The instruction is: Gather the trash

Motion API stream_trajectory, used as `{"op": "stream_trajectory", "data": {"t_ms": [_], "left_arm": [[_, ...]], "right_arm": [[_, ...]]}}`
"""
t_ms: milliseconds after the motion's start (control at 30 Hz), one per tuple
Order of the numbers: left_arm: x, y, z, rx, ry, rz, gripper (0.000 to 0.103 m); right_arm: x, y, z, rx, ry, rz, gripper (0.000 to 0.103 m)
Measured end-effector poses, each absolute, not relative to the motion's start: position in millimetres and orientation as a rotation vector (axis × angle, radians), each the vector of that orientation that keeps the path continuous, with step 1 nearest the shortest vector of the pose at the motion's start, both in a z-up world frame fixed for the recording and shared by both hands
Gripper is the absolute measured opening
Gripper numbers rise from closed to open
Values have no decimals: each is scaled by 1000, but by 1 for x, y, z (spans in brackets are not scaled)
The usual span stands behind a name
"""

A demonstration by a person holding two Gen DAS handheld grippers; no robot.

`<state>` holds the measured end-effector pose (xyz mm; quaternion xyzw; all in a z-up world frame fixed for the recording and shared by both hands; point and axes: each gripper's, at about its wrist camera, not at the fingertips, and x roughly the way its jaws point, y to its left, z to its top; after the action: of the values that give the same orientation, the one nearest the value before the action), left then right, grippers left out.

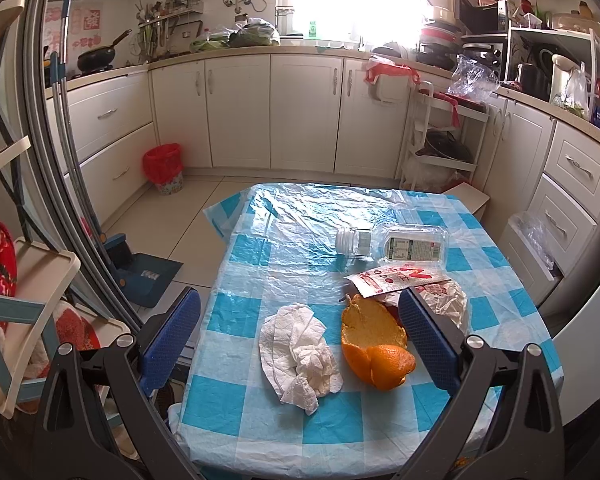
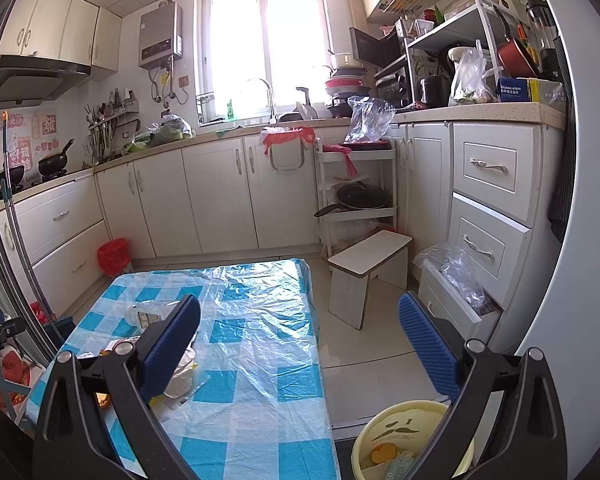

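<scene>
Both grippers (image 1: 300,336) (image 2: 300,340) wide open, empty — tissue (image 1: 300,354), orange peel (image 1: 374,344) between left fingers.

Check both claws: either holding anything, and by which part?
Nothing held. Left claw is open above the crumpled white tissue and orange peel; right claw is open and empty.

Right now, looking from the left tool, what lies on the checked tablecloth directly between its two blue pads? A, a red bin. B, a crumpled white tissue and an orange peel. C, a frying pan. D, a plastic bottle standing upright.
B: the crumpled white tissue and the orange peel lie side by side between the pads of the open left tool.
</scene>
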<state>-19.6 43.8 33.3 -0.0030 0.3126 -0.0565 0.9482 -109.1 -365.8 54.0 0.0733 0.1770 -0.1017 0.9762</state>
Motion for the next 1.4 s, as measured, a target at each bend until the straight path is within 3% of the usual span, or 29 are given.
{"op": "stream_trajectory", "data": {"t_ms": [1400], "left_arm": [[-18,47,31,7,642,-124,95]], "right_arm": [[-107,-368,53,147,357,-202,95]]}}
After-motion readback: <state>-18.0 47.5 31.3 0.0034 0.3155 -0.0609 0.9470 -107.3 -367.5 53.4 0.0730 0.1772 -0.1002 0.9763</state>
